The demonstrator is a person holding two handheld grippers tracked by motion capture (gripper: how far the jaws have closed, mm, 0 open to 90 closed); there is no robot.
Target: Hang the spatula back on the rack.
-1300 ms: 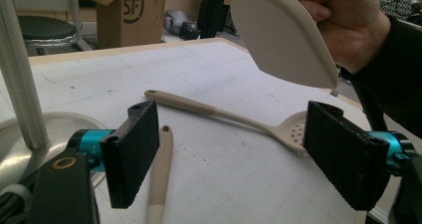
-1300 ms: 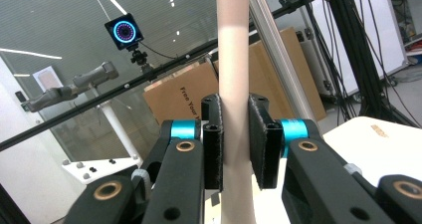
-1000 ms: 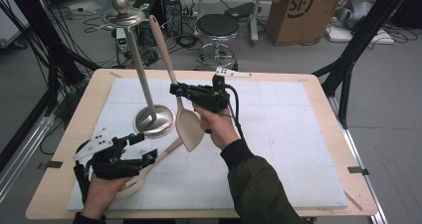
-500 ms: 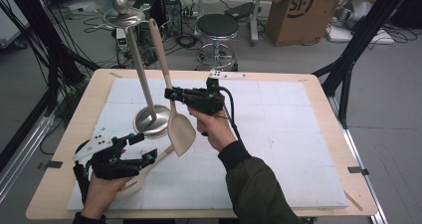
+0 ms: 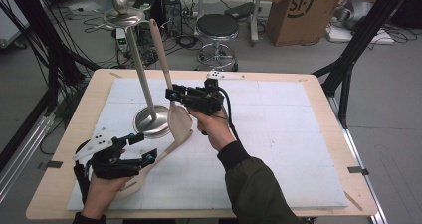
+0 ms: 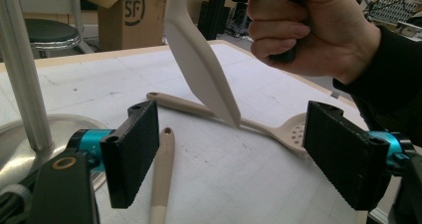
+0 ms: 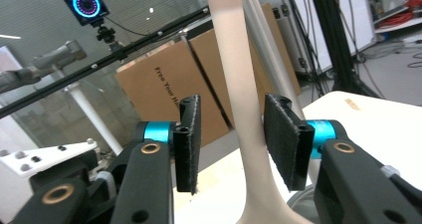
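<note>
While my right claw [image 7: 231, 144] has just been opening around its neck, untouched, the upright spatula [image 5: 171, 97] stands tip-down on the desk [image 5: 298, 149] beside the stand [image 5: 142, 84]: light, stiff, smooth; grip the neck; left claw [image 6: 234, 157] released

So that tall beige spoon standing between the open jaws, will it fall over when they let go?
Probably. The beige spoon stands nearly upright with only its blade edge on the white mat, so it looks apt to tip. The right gripper has just been opening, its pads off the handle. It keeps its shape, so likely stiff; it may land on the slotted spoon.
</note>
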